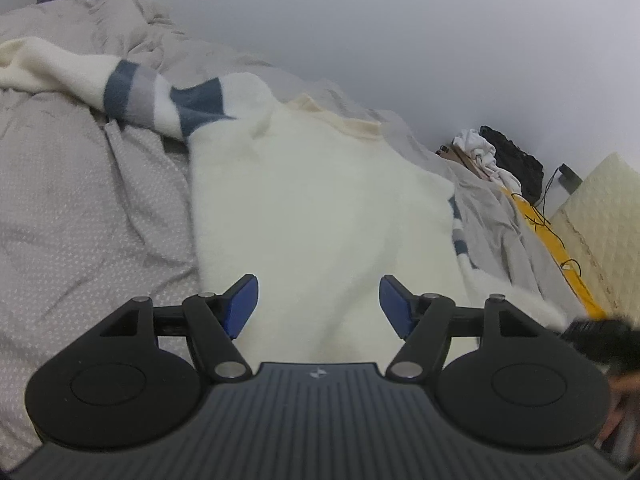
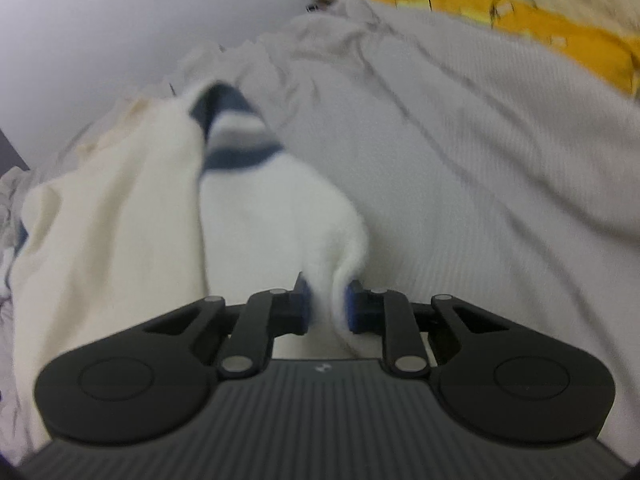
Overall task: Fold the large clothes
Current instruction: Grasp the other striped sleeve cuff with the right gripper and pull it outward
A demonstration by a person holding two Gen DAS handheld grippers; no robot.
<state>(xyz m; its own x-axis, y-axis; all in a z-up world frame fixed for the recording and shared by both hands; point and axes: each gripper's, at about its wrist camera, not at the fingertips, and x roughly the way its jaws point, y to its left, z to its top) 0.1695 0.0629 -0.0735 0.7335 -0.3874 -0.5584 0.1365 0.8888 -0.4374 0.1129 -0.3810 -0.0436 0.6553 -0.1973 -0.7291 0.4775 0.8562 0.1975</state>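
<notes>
Cream sweater (image 1: pixel 320 208) spread lengthwise on grey bedding (image 1: pixel 80 208), neck away. Left gripper (image 1: pixel 319 306) spread apart, empty; right gripper (image 2: pixel 328 304) clamped on sleeve (image 2: pixel 280 208).

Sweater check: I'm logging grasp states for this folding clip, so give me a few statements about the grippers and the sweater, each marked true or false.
1. The left gripper is open, holding nothing. True.
2. The right gripper is open above the bedding. False: it is shut on a fold of the sweater.
3. The sweater lies on grey bedding. True.
4. The sweater's sleeves are plain cream all over. False: the sleeve carries blue and grey stripes.
5. The left gripper's blue pads pinch the sweater's hem. False: they stand wide apart over the sweater.
</notes>
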